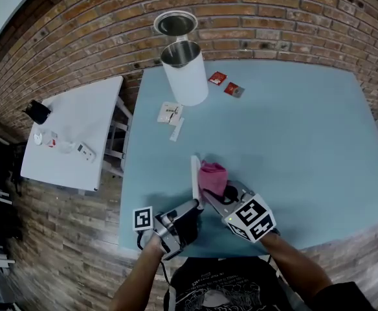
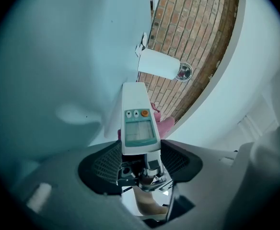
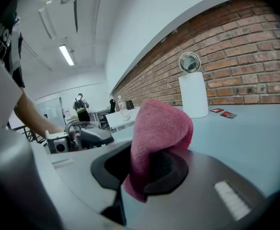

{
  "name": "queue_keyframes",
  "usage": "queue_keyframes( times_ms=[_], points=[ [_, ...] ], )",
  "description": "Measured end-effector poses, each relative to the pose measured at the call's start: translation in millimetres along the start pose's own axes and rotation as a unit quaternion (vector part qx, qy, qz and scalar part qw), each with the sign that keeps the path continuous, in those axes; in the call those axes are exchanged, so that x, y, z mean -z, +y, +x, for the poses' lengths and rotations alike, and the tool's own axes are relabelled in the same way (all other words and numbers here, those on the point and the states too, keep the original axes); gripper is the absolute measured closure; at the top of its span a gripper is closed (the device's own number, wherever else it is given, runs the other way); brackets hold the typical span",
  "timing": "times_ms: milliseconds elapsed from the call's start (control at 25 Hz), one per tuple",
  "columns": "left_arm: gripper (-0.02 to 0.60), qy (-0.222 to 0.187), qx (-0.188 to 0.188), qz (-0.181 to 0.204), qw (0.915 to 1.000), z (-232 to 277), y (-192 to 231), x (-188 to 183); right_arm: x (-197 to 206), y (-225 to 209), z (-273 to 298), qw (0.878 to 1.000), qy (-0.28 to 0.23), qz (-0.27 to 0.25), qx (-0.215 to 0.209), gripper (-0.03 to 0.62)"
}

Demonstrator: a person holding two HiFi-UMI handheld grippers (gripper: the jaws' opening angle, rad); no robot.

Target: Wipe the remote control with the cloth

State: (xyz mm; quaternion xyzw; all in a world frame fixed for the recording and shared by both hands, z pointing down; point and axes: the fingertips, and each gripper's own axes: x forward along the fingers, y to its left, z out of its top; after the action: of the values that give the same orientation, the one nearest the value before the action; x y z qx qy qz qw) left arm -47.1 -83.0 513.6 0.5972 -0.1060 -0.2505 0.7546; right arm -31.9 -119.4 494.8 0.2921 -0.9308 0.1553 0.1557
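My left gripper (image 1: 190, 207) is shut on the lower end of a white remote control (image 1: 195, 179), which it holds above the blue table (image 1: 292, 115) near the front edge. In the left gripper view the remote control (image 2: 138, 119) sticks out from the jaws, its screen and buttons facing the camera. The pink cloth (image 1: 213, 177) is bunched in my right gripper (image 1: 222, 192), which is shut on it just right of the remote. In the right gripper view the cloth (image 3: 160, 137) rises from between the jaws. Whether cloth and remote touch I cannot tell.
A white cylindrical bin (image 1: 184, 71) with its lid up stands at the table's far side, with two red packets (image 1: 226, 84) and a white tag (image 1: 170, 113) near it. A small white table (image 1: 76, 131) with small items stands to the left. A brick wall (image 1: 273, 11) runs behind.
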Motion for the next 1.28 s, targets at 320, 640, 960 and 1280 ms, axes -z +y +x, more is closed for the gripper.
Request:
queue_keyframes(
  times_ms=[320, 640, 960, 1280],
  points=[
    [0.341, 0.001, 0.012, -0.004, 0.9999, 11, -2, -1, -7, 19, -25, 1.0, -0.017, 0.018, -0.008, 0.525],
    [0.341, 0.002, 0.017, -0.007, 0.9998, 21, -4, -2, -10, 34, -44, 0.999, -0.029, 0.012, -0.026, 0.525],
    [0.342, 0.005, 0.011, -0.002, 0.9999, 24, -2, 0, -15, 41, -44, 0.998, -0.051, 0.008, -0.031, 0.525],
    [0.342, 0.004, 0.006, 0.005, 1.0, 24, 0, 2, 8, 41, -44, 0.999, -0.022, 0.001, -0.026, 0.525]
  ],
)
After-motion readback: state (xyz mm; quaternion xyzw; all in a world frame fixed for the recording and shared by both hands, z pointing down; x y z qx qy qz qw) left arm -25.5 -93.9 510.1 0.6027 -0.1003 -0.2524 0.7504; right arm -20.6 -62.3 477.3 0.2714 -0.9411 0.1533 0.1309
